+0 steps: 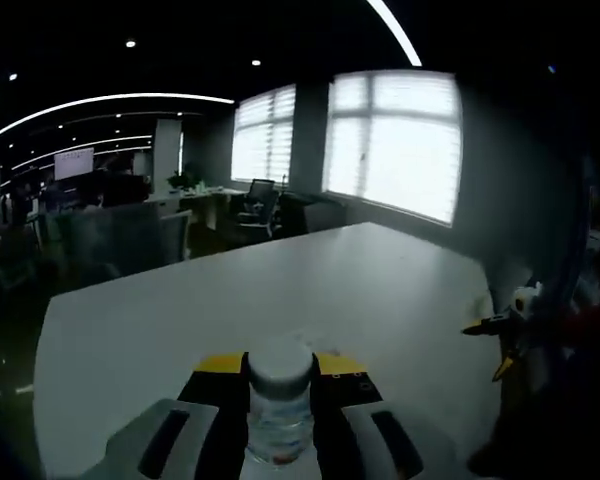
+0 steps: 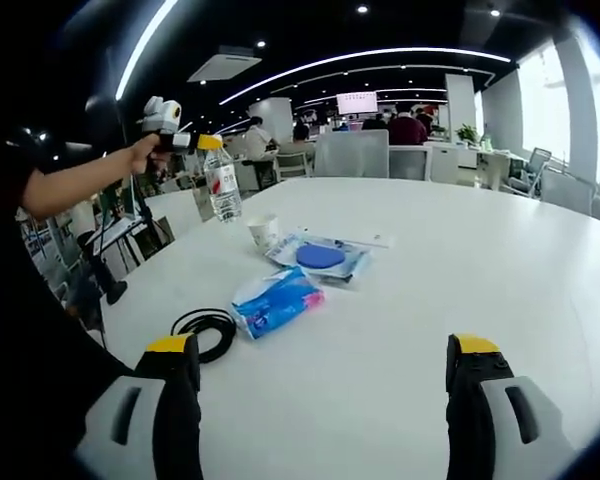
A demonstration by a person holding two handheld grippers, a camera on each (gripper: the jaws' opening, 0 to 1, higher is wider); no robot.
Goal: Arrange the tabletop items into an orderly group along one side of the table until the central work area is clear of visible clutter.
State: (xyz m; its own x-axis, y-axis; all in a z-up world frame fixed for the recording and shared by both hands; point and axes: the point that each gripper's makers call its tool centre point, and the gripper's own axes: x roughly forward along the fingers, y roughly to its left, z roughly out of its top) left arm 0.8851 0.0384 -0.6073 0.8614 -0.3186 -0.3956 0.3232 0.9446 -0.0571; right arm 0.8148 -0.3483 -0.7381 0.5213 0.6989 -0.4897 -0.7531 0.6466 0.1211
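L gripper jaws clamped on water bottle, held above counter. R gripper jaws wide apart, empty.

Beyond the white counter, a dim open office stretched back under curved ceiling light strips, with a lit wall screen and several seated people at the far desks. In the left gripper view, two bright windows with blinds glowed behind a dark office chair and a row of desks. A light grey chair stood against the far edge of the counter, and a potted plant sat near the window side.
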